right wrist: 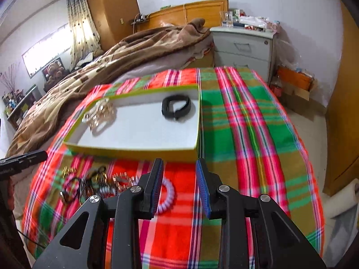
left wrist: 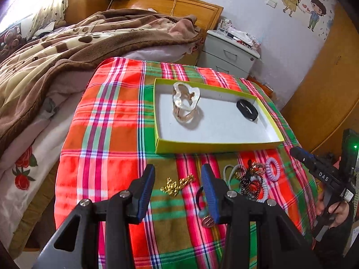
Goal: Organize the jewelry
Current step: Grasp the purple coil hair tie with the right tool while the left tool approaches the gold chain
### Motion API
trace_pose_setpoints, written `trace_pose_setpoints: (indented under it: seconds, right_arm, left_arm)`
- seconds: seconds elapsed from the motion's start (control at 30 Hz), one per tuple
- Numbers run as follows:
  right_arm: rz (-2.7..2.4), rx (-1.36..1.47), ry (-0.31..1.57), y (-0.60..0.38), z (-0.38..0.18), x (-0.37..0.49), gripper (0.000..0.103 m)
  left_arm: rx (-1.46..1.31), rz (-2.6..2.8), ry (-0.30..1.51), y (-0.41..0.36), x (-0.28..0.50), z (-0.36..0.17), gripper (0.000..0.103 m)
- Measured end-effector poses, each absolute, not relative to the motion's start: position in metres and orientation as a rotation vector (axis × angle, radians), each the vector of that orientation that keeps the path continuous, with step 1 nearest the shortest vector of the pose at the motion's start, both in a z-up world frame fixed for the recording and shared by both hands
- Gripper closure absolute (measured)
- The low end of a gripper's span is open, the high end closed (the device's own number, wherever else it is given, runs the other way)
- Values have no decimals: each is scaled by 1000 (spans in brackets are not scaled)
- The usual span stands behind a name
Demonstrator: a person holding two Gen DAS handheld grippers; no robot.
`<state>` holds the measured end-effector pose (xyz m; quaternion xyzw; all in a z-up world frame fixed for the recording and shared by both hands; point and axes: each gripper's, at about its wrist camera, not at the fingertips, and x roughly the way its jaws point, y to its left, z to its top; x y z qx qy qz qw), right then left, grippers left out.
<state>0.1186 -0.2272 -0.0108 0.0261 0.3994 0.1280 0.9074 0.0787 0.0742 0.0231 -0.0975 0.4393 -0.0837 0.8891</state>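
The short gold-coloured metal chain lies crumpled on the red, green and pink plaid cloth, in line with the gap between the jaws of the left gripper, which stand wide apart with nothing between them. This chain is judged to be the next piece to be picked. A good grasp would be made by lowering the blue pads until they straddle the thickest bunch of links, then closing fully, since a thin chain slips through a loose pinch (a trailing end may drag on the cloth if the lift is hurried).

Just to the right of it a tangled heap of bracelets and cords is seen, with a lilac plastic spiral hair tie at its far edge and a small round metal button-like piece near the right-hand pad. These should be left undisturbed during the grasp.

Beyond the chain sits the shallow lime-green cardboard box with a white floor; inside it are a clear and gold looped bangle set and a black band, well apart. The open floor between them is judged the sensible drop point.

The right gripper is held over bare cloth beside the hair tie, its jaws parted and empty; it should be kept clear of the box.
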Motion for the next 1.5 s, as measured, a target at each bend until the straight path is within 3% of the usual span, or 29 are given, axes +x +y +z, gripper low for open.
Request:
trace_pose_setpoints:
  seconds: [0.17,0.87,1.03,1.2,1.5]
  right_arm:
    - [284,45,866,-225,-28,115,63]
    - [246,-150,907,-199,-44,113,63]
    - [266,-166,901,-195,-44,111,72]
    - [267,-162,898,-195,-44,112,92]
    - [271,-33,848,-215,-35,112,93]
  left_arm:
    - [-214,-186,943,73,72,9,58]
    - [-235,-153,981,82,69,-9,58]
    - [-236,-151,985,83,69,-10,58]
    - [-230,-155,990,81,70,-11,58]
    - [-216,-177,999,76,75,-12,58]
